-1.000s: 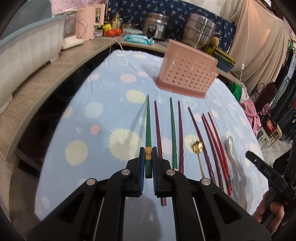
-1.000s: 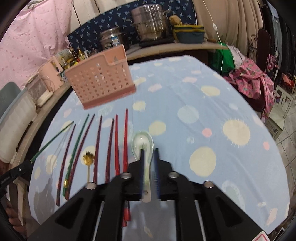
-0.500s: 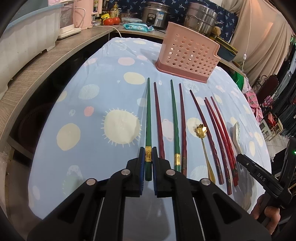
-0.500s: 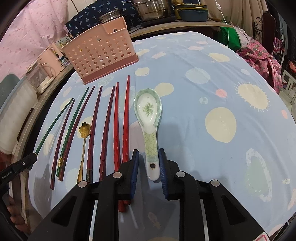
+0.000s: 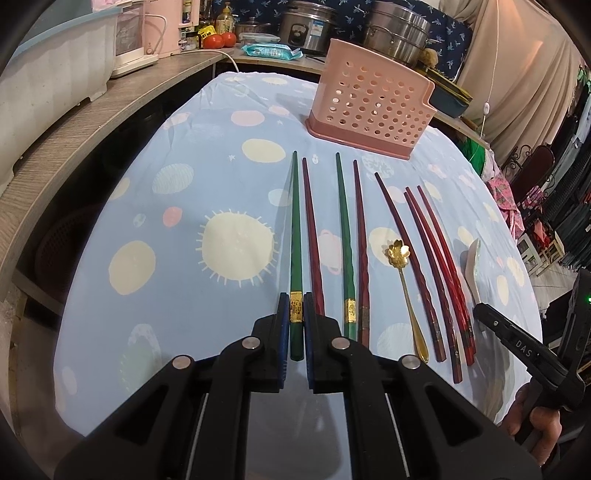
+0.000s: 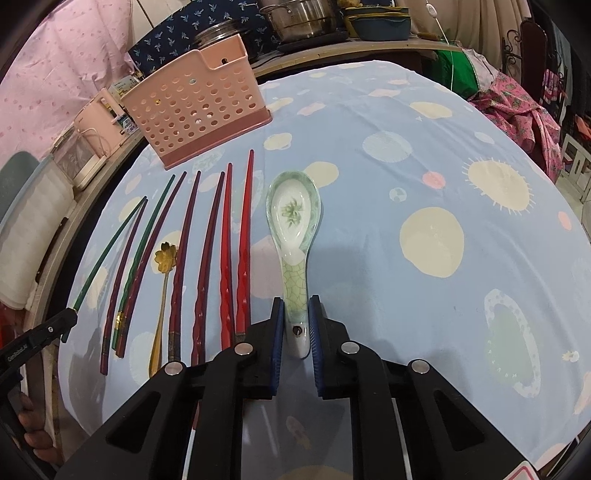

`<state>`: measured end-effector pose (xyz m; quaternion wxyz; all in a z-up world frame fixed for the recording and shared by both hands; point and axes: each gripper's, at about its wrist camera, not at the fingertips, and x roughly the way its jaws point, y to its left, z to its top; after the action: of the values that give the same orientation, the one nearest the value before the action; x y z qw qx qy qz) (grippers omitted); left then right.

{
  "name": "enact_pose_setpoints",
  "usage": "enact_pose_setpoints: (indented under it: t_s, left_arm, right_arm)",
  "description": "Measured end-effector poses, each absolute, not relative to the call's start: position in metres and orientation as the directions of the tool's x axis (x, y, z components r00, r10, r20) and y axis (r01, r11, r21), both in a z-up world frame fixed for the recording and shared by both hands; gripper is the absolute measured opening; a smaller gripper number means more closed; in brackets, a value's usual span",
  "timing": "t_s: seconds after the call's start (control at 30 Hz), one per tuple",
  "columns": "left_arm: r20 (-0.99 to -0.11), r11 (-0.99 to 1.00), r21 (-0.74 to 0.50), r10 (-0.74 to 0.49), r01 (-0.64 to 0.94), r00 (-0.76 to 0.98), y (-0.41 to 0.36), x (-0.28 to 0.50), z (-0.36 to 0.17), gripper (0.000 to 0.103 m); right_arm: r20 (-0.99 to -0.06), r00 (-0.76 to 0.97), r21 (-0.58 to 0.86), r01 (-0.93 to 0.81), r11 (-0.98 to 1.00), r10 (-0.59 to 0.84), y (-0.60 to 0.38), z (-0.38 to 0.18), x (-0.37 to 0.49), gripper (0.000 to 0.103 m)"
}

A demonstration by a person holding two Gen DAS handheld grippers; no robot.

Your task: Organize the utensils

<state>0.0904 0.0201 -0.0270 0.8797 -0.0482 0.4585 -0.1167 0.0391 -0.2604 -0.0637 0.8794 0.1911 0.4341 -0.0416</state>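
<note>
My left gripper (image 5: 296, 307) is shut on the gold-banded end of a green chopstick (image 5: 294, 229), the leftmost of the row on the blue spotted cloth. My right gripper (image 6: 296, 314) has its blue pads pressed on the handle of a white-and-green ceramic spoon (image 6: 293, 214) that lies bowl up at the right end of the row. Between the two lie several dark red and red chopsticks (image 6: 225, 251), a second green chopstick (image 5: 343, 236) and a gold flower spoon (image 5: 397, 253). A pink perforated utensil basket (image 5: 369, 107) stands upright behind the row.
A grey counter (image 5: 92, 122) curves round the table's left and back, with a dark gap between. It carries steel pots (image 5: 395, 26), a pink appliance and tomatoes. To the right of the spoon lies bare cloth (image 6: 432, 236). Clothes and chairs stand beyond the right edge.
The right gripper's jaws have closed in from a wider stance onto the spoon handle, and it has come down toward the table. The left gripper keeps its hold on the green chopstick.
</note>
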Motion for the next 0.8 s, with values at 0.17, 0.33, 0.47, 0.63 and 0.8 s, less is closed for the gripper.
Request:
enact_pose_setpoints:
  t_s: [0.17, 0.33, 0.47, 0.63, 0.8]
  left_arm:
    - [-0.785, 0.967, -0.194, -0.254, 0.165, 0.566, 0.022, 0.090, -0.021, 0.007]
    - [-0.764, 0.965, -0.200, -0.261, 0.168, 0.590, 0.024, 0.090, -0.008, 0.007]
    - [-0.743, 0.963, -0.201, -0.268, 0.177, 0.613, 0.024, 0.093, 0.004, 0.007]
    - [-0.716, 0.960, -0.208, -0.280, 0.188, 0.639, 0.023, 0.100, 0.018, 0.007]
    - [-0.684, 0.960, -0.206, -0.281, 0.191, 0.674, 0.024, 0.111, 0.035, 0.007]
  right_arm:
    - [-0.768, 0.638, 0.274, 0.234, 0.933, 0.065, -0.260, -0.053, 0.035, 0.012]
    - [-0.745, 0.665, 0.272, 0.238, 0.932, 0.047, -0.264, -0.039, 0.033, 0.011]
    - [-0.721, 0.693, 0.268, 0.237, 0.934, 0.032, -0.267, -0.026, 0.035, 0.011]
    - [-0.692, 0.722, 0.265, 0.233, 0.936, 0.017, -0.271, -0.011, 0.044, 0.011]
    - [-0.665, 0.747, 0.261, 0.225, 0.939, 0.006, -0.275, 0.003, 0.057, 0.010]
